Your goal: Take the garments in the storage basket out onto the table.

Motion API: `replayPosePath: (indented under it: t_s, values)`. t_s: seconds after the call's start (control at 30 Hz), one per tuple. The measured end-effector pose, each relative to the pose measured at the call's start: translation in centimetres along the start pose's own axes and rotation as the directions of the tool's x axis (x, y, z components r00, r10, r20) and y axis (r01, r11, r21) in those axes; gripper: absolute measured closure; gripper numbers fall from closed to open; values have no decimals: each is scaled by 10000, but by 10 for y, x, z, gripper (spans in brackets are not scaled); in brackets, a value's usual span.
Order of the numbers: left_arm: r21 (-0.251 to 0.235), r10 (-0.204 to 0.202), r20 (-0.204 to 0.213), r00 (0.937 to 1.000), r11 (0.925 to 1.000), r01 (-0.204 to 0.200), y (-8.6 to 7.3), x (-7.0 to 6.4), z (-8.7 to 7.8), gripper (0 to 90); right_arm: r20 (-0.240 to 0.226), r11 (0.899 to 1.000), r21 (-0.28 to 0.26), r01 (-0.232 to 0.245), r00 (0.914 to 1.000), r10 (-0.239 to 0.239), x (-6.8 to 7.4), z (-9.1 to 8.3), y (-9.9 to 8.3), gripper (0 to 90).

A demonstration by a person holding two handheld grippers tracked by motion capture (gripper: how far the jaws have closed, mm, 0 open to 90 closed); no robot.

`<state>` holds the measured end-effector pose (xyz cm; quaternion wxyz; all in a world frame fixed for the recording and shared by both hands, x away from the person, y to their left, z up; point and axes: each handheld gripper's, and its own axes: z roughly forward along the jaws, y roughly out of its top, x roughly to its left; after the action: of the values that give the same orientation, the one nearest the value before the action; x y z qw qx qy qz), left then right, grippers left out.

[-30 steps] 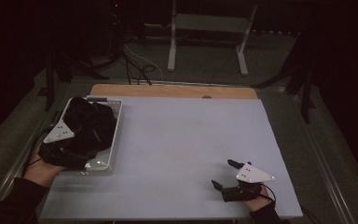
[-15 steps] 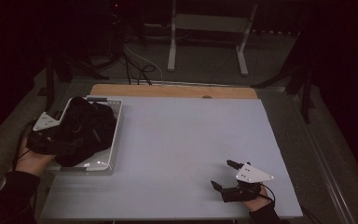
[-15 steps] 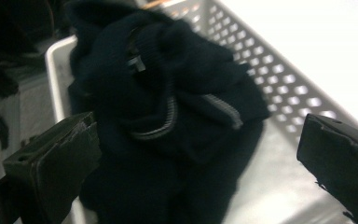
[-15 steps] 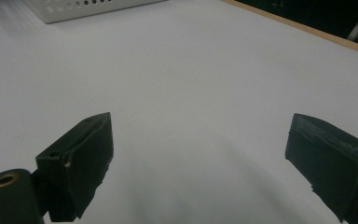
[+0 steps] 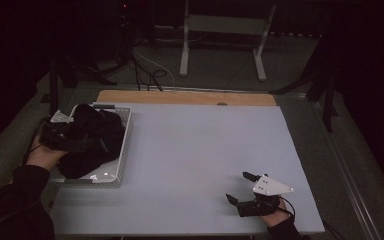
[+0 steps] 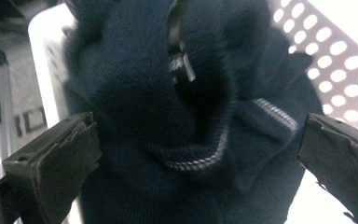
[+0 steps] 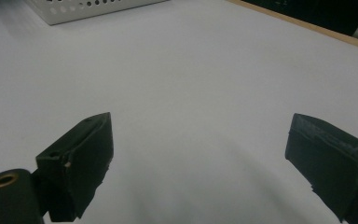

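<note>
Spread wide, the left gripper [image 6: 191, 154] faces a crumpled dark knit garment [image 6: 186, 93] heaped in the perforated white tray [image 6: 335, 60]; the right gripper [image 7: 200, 163] gapes over smooth tabletop [image 7: 191, 70].

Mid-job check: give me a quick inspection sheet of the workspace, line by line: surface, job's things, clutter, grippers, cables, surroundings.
Surface: pale table top, bare in the middle; wooden strip along its far edge.
Job's things: dark garment with a zip, heaped in the white perforated tray at the table's left.
Clutter: nothing seen.
Grippers: left gripper open, jaws either side of the garment, not closed on it; right gripper open, low over the near right of the table, holding nothing.
Cables: one trails from the right gripper; loose cables on the floor beyond the table.
Surroundings: dark room; white stand behind the table.
</note>
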<state>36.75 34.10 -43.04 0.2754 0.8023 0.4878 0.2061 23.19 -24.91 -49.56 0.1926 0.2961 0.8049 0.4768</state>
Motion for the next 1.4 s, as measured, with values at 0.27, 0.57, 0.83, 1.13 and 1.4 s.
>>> replayPosePath:
  t_s: [0.27, 0.57, 0.83, 1.13, 1.4]
  values:
    - [815, -137, 272, 9995, 9966, 115, 5, 2, 26, 0, -40, 10000, 59, 31, 10000, -31, 0, 0, -1, 81]
    - [1316, -75, 632, 9980, 9913, -9, 12, -13, 42, 0, -21, 10000, 37, -15, 10000, 15, -1, 0, -1, 88]
    - [2788, 832, 208, 9963, 9565, -857, 2, -19, 56, 0, -109, 10000, 34, -83, 9999, 83, -1, 0, -2, 88]
    - [4157, 2949, -94, 9555, 8702, -2645, -5, -42, 68, 0, -160, 9999, 40, -115, 9998, 116, -1, 1, -1, 89]
    - [4595, 3258, -489, 9442, 8467, -2684, -5, -50, 71, 0, -147, 10000, 35, -88, 9999, 89, -1, 0, -1, 89]
